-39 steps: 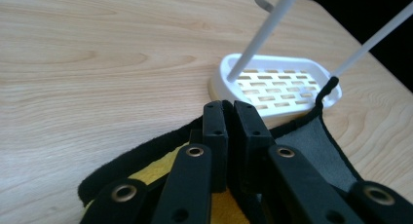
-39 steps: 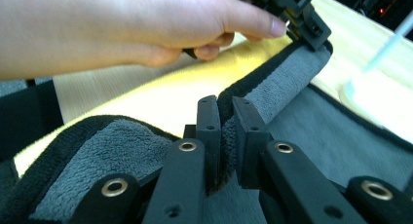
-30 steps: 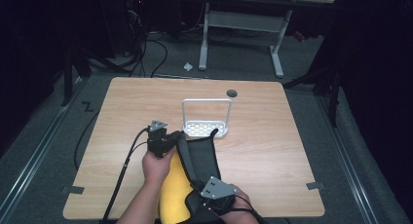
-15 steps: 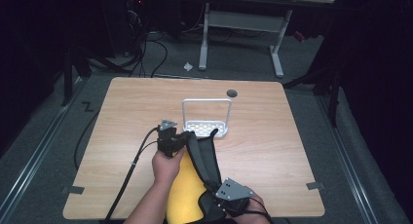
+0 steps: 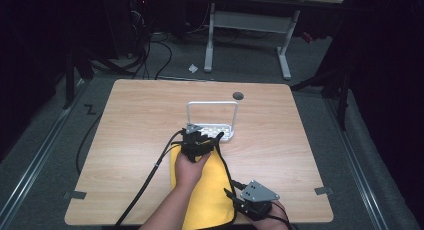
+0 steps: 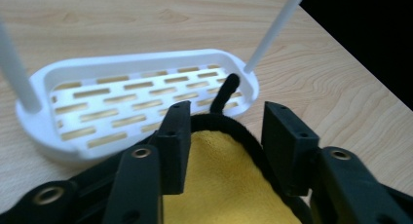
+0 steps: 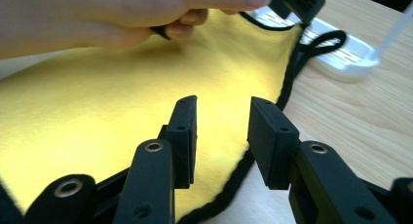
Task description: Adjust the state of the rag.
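left tool [image 6: 221, 136]: jaws just opened over yellow cloth [image 5: 205, 190] edge | right tool [image 7: 219, 141]: jaws just opened above cloth

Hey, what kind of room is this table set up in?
Probably a lab or workshop rather than a home: the wooden table stands on grey carpet, cables lie tangled on the floor behind it, and a white-legged desk sits in the dark beyond.

Black left gripper [image 5: 200, 140] and right gripper [image 5: 235, 196] with brass-ringed screw holes, trailing black cables.
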